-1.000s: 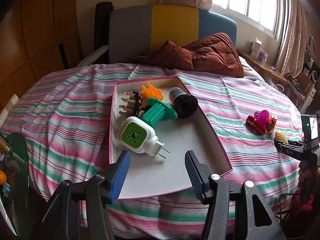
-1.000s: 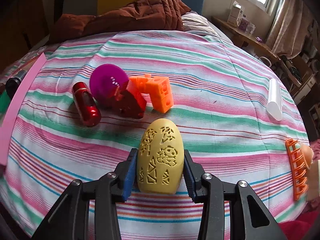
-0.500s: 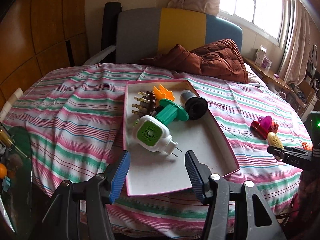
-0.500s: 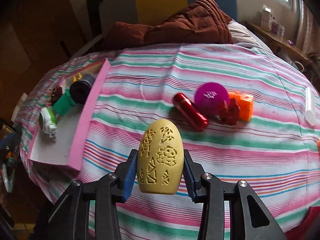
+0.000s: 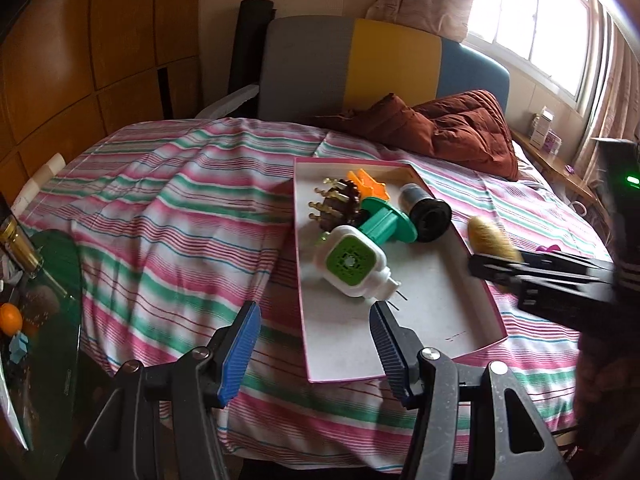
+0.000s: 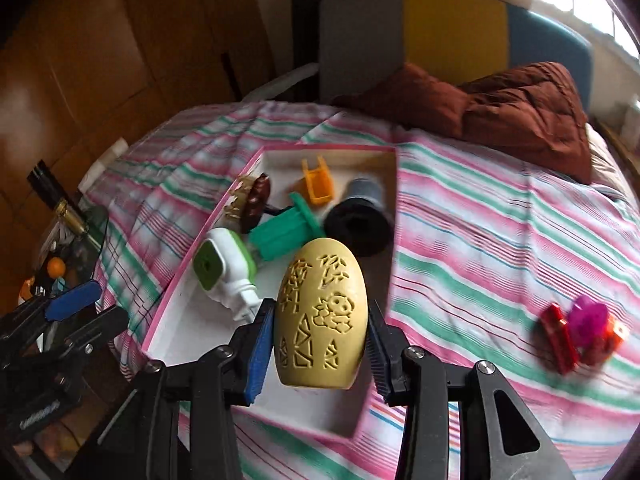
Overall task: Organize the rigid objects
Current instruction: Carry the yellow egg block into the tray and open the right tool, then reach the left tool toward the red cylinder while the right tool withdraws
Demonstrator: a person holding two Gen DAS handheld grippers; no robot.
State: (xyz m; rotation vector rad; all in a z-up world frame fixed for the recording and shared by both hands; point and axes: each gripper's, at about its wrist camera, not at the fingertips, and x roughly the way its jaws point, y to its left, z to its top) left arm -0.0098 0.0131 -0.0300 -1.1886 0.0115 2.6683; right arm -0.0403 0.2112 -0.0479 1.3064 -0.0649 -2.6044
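A yellow carved egg is clamped between the blue pads of my right gripper, shut on it and hanging over the near part of the pink-rimmed white tray. In the left wrist view the egg shows above the tray's right rim. The tray holds a white-and-green plug-in device, a green spool, a black cylinder, an orange piece and a brown hair clip. My left gripper stands open and empty at the tray's near left corner.
Red, purple and orange toys lie together on the striped bedspread to the right of the tray. A brown quilt is bunched by the headboard. A glass side table with a bottle and an orange stands left of the bed.
My right gripper has carried the egg to the left, from above the bare bedspread to over the tray. The left gripper has drifted slightly left, still open.
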